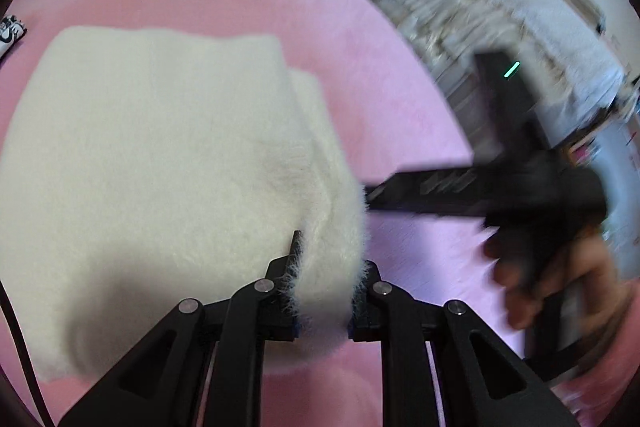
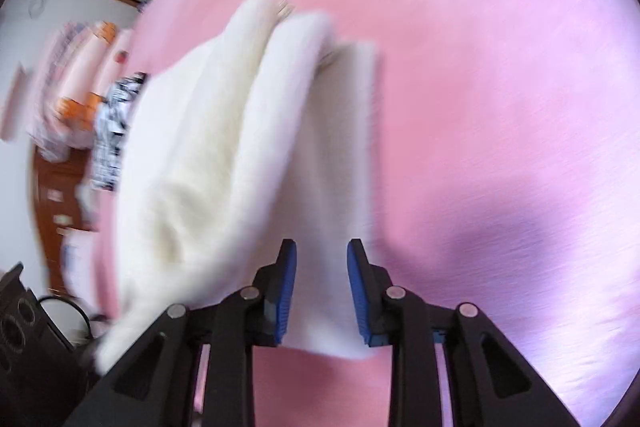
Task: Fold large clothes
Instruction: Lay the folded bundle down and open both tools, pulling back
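Left gripper [image 1: 326, 283] clamps the fluffy cream garment's [image 1: 160, 147] edge; right gripper [image 2: 322, 291] straddles it, released.

Fluffy cream fleece garment [image 1: 160, 147]; soft matt pink bedsheet [image 1: 360, 67]; black plastic tool [image 1: 324, 291]

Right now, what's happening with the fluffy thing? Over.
Left tongs clamped on white fluffy garment. Right tongs open, garment between. Nothing in the way.
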`<control>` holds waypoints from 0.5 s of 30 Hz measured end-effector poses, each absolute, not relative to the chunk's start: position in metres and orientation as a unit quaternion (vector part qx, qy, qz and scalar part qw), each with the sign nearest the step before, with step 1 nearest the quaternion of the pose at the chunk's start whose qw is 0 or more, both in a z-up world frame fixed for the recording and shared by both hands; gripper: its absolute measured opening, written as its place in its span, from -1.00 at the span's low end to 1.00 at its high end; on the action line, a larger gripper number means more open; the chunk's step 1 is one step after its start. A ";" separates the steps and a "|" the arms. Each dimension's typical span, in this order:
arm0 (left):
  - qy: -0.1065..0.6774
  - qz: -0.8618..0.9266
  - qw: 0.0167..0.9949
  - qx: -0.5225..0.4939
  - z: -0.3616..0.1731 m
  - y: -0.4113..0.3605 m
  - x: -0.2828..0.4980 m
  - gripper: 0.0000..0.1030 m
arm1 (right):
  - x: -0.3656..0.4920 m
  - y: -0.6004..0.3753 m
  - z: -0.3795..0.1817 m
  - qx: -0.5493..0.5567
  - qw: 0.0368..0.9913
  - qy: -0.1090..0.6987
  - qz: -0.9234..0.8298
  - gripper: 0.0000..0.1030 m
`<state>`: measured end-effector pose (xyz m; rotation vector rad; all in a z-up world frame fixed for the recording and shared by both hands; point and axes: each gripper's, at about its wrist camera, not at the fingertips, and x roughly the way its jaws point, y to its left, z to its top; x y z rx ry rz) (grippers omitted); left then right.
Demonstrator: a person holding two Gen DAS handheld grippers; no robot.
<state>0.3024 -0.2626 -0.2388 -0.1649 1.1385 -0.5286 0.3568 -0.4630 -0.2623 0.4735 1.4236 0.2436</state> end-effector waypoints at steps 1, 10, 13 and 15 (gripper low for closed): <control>0.539 -0.244 0.804 -0.060 -0.246 -0.266 0.301 -0.73 | 0.356 -0.472 -0.257 0.211 0.729 0.643 0.102 -0.47; 0.574 -0.218 0.789 -0.009 -0.243 -0.292 0.297 0.01 | 0.336 -0.486 -0.218 0.204 0.769 0.603 0.062 -0.22; 0.573 -0.213 0.791 -0.017 -0.222 -0.284 0.281 0.62 | 0.320 -0.489 -0.205 0.199 0.782 0.589 0.054 -0.02; 0.574 -0.198 0.794 -0.012 -0.207 -0.275 0.272 0.62 | 0.312 -0.482 -0.196 0.194 0.789 0.580 0.052 0.13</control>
